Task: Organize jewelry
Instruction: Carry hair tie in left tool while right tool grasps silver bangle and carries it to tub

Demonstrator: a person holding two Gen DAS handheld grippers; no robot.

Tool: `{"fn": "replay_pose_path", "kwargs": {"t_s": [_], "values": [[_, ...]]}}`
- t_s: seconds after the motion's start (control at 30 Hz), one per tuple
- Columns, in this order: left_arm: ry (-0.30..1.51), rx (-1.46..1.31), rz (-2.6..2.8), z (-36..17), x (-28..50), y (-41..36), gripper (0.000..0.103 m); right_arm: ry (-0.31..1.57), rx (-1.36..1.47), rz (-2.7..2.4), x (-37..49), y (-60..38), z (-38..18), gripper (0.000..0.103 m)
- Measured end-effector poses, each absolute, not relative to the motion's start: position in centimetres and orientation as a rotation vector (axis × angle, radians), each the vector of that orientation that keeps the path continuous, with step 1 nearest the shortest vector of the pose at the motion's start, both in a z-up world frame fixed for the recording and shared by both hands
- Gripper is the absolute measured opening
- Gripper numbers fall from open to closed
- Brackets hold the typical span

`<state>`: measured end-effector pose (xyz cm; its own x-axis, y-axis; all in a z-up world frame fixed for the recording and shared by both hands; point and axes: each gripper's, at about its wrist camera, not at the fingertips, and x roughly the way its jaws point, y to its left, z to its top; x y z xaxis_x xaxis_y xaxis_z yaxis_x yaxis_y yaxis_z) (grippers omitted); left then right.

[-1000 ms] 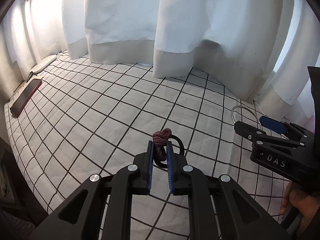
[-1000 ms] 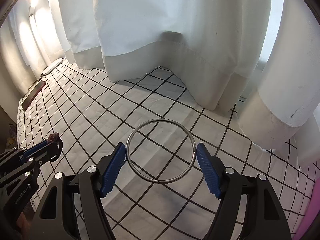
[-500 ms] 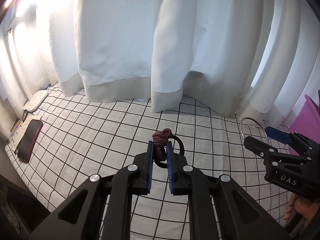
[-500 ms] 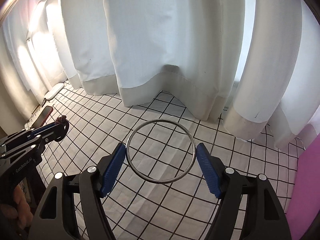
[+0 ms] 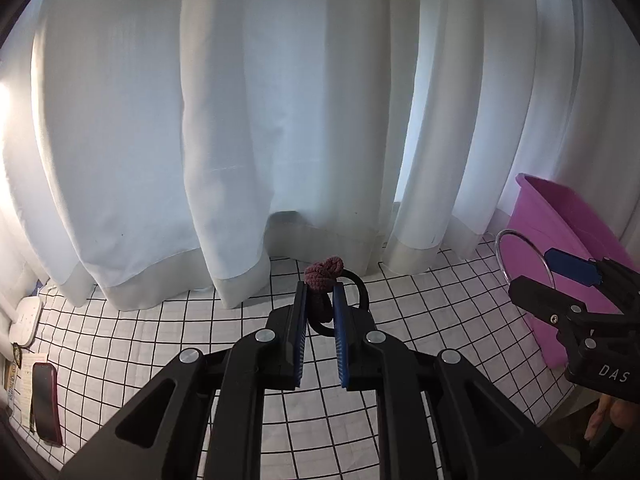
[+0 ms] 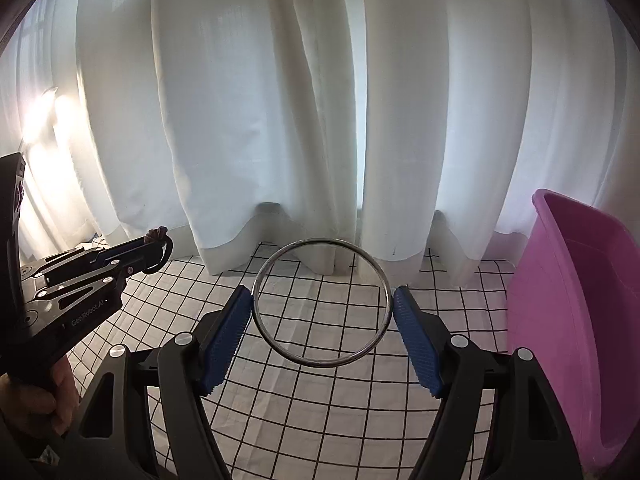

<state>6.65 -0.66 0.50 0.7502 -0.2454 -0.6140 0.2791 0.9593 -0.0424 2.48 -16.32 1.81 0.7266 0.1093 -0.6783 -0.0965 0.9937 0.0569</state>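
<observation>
White cloth [image 5: 120,360] with black grid. White curtains [image 5: 224,120]. Maroon knotted hair tie [image 5: 322,274] on black loop. Silver bangle [image 6: 321,303]. Black grippers, blue ribbed pads [image 6: 224,336]. Purple-pink bin [image 6: 568,300]. Red phone [image 5: 46,402] at left edge.

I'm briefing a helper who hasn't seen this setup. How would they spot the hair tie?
Start at the white curtains over the checked cloth. In front, the left gripper pinches the hair tie: a black loop with a maroon knot, unlike the bare metal ring.
</observation>
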Motion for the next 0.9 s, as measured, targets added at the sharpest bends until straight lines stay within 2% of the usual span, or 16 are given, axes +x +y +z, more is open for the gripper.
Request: {"fn": "replay_pose_path", "kwargs": {"t_s": [0.5, 0.9], "values": [[0.588, 0.162, -0.672, 5.3, 8.0, -20.0, 0.013, 0.681, 0.109, -0.264, -6.3, -33.2, 6.4, 0.07], [0.706, 0.282, -0.84, 3.8, 10.1, -38.3, 0.013, 0.742, 0.193, -0.306, -8.0, -44.2, 4.0, 0.07]]}}
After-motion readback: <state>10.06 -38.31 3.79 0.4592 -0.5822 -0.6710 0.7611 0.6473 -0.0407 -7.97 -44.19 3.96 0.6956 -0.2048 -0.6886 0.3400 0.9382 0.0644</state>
